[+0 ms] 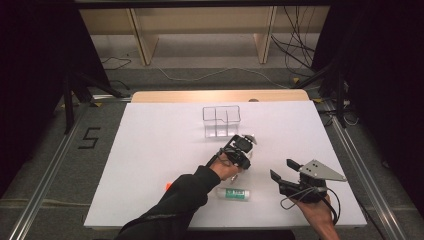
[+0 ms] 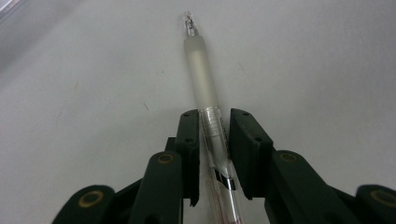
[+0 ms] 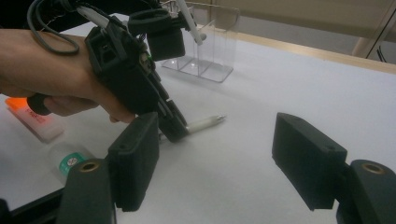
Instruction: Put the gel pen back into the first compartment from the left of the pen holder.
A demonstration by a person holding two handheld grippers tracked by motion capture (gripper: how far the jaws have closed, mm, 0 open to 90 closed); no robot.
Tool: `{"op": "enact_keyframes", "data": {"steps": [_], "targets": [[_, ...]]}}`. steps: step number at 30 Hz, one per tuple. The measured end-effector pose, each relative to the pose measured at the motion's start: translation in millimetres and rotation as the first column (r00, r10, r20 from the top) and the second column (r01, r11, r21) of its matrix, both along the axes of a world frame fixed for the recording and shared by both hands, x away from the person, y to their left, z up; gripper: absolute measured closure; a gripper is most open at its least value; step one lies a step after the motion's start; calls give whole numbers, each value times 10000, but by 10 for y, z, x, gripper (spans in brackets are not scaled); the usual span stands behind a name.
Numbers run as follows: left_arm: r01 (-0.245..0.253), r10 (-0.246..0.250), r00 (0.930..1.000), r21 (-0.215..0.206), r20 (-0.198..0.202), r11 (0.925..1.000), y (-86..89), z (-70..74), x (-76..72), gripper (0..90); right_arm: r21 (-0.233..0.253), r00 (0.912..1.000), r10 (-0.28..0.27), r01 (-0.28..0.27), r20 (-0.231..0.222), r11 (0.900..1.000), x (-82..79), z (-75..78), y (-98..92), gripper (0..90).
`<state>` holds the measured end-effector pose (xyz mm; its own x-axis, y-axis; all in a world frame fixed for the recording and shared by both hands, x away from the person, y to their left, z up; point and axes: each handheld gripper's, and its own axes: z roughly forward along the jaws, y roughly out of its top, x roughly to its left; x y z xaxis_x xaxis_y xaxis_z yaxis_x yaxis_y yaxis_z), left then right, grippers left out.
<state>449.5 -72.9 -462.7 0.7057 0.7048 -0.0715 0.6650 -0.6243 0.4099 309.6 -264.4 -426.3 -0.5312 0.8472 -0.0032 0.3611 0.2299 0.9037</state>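
A clear pen (image 2: 201,70) with a frosted grip lies on the white table (image 1: 150,150), its tip pointing away from my left gripper (image 2: 215,121). The left jaws are shut on the pen's clear barrel just behind the grip. In the right gripper view, the left gripper (image 3: 175,133) slants down onto the pen (image 3: 205,122), held by a hand. In the high view the left gripper (image 1: 239,159) is at mid table, in front of a clear organizer (image 1: 221,121). My right gripper (image 1: 283,169) hovers open at the front right, its jaws (image 3: 215,140) wide apart and holding nothing.
A small bottle with a green label (image 1: 234,193) lies near the front edge, between the two hands. An orange and white block (image 3: 35,121) lies beyond it, behind the left hand. The organizer (image 3: 205,51) has several compartments. A wooden strip (image 1: 220,95) borders the table's far edge.
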Motion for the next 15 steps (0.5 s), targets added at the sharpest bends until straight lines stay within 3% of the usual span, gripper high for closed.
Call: {"op": "enact_keyframes", "data": {"steps": [6,15], "targets": [[130,-133,9998,212,145,9997,-2,2,0,770,4,10000,4,-4,-22,10000,1,0,2,330],[393,-395,9991,186,133,9991,-1,5,15,786,1,10000,25,-25,-26,10000,4,0,2,332]]}}
